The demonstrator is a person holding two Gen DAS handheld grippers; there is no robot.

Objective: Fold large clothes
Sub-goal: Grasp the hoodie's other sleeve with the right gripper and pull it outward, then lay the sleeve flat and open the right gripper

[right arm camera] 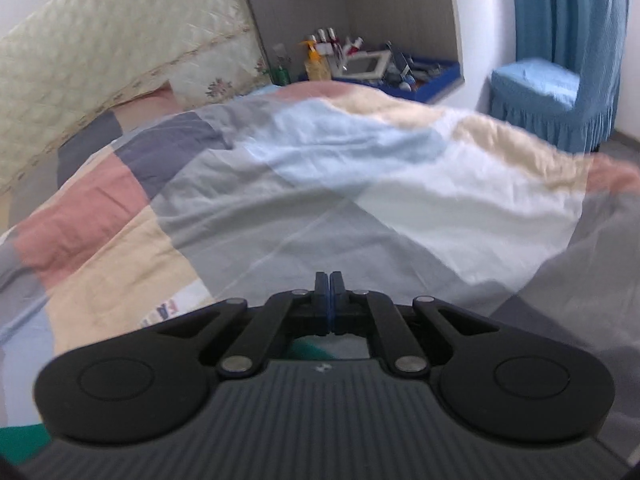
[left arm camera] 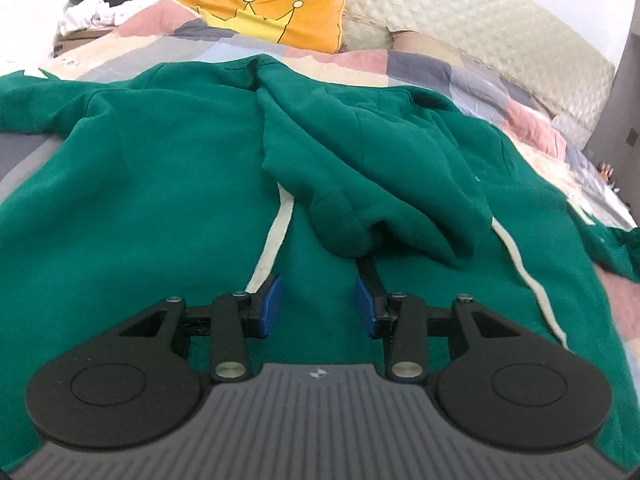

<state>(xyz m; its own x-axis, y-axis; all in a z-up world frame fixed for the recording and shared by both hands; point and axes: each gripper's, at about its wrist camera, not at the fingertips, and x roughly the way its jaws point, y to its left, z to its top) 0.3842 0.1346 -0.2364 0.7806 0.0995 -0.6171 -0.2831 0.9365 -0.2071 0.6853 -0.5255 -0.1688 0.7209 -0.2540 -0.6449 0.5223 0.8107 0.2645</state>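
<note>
The bed [left arm camera: 460,68], under a patchwork quilt [right arm camera: 280,184], carries a green hoodie [left arm camera: 160,184] spread flat across it, its hood [left arm camera: 360,160] folded over the middle. The left gripper [left arm camera: 318,304] is above the hoodie with jaws spread and empty. The right gripper [right arm camera: 330,304] is over the quilt, jaws pressed together on nothing.

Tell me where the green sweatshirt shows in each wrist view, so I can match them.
Left wrist: the green sweatshirt fills the middle, spread flat on the bed, its hood flopped toward the camera.
Right wrist: only green slivers at the lower left edge and under the linkage.
Shared landmark: the patchwork quilt, with the cream quilted headboard behind it.
</note>
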